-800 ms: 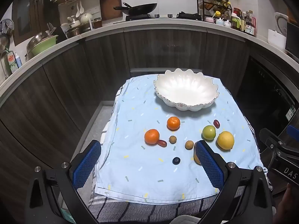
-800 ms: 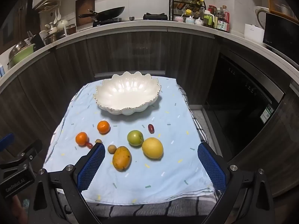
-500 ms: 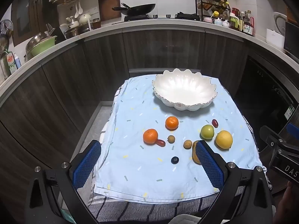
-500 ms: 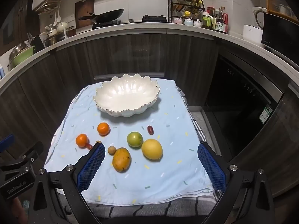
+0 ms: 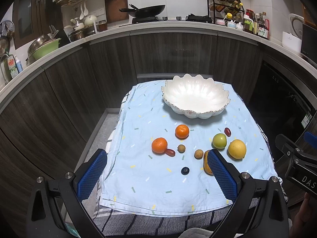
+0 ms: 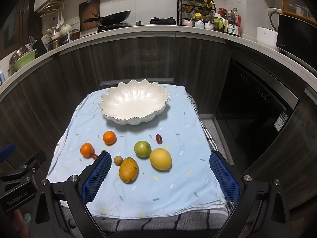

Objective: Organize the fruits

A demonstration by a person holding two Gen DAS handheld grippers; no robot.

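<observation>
1. Both tongs, left tongs (image 5: 156,170) and right tongs (image 6: 160,170), hang wide and empty.
2. Fruits (mango (image 6: 128,170), lemon (image 6: 160,159)) lie on the table in front of the empty bowl (image 6: 111,109).
3. Best: straddle the mango, close gently.

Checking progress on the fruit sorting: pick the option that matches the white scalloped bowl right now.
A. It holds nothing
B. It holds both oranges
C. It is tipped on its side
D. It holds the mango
A: the white bowl stands upright with a bare interior, while the two oranges, the mango and the other fruits all lie on the blue cloth in front of it.
</observation>
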